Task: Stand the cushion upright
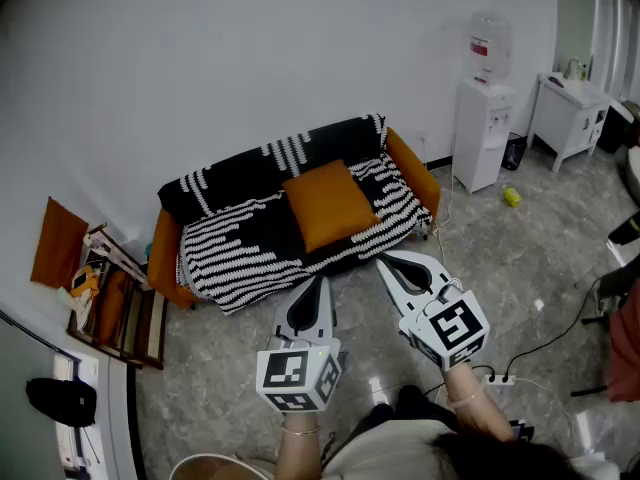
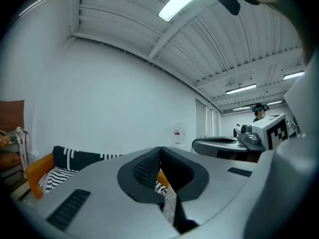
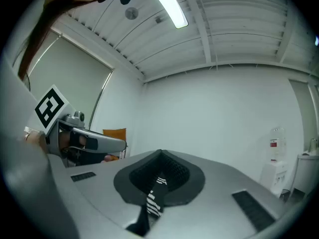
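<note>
Cushion lies flat mid-seat on the sofa, over its striped throw. Left gripper and right gripper hover before the sofa, jaws pressed together, empty. Best bet: open 1 wide, pinch the cushion's near edge, tip it against the sofa's back.

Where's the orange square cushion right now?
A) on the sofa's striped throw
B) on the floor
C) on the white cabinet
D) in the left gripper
A: the orange square cushion lies on the black-and-white striped throw covering the sofa, and the left gripper and right gripper are shut, clear of it.
</note>
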`<state>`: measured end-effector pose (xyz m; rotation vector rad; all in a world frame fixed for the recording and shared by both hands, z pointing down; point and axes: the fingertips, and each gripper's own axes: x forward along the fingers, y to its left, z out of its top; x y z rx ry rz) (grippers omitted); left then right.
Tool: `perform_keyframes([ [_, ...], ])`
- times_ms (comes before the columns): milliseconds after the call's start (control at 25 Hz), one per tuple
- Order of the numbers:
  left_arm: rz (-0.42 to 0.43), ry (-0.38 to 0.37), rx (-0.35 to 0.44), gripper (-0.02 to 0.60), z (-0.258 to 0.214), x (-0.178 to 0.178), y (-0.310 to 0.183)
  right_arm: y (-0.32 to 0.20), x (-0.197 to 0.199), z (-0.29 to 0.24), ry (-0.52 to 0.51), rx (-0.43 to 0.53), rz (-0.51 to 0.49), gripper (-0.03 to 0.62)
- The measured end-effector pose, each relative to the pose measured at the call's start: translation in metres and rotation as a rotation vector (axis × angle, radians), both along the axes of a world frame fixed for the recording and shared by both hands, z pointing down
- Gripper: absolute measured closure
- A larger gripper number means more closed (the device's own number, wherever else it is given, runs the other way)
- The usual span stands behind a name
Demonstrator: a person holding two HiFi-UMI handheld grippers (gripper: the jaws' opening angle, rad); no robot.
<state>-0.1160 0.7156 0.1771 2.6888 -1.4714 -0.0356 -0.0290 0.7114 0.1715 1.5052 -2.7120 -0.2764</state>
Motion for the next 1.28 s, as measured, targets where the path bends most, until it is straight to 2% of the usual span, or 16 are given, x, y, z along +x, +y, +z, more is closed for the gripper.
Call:
perform_keyframes([
  [320,-0.006,0.006,-0.019,0.561,0.002,0.019,-0.022,-0.021,0.025,-0.002,-0.033,-0.008,0.022,0.589],
  [560,-0.029,0.002,-0.035,0.561,0.007,0.046,-0.040,-0.040,0.054,0.005,0.001,-0.051,0.020,0.589],
  [880,-0.088,-0.010,-0.054,0.561,0.017,0.088,-0.075,-0.079,0.103,0.015,0.032,-0.032,-0.021,0.589],
  [1080,-0.109,-0.011,-0.073,0.561,0.021,0.112,-0.092,-0.099,0.134,0.012,0.000,-0.008,-0.024,0.588],
  [1280,-0.132,-0.012,-0.086,0.561,0.023,0.121,-0.109,-0.119,0.153,0.019,-0.054,-0.060,-0.011,0.588],
])
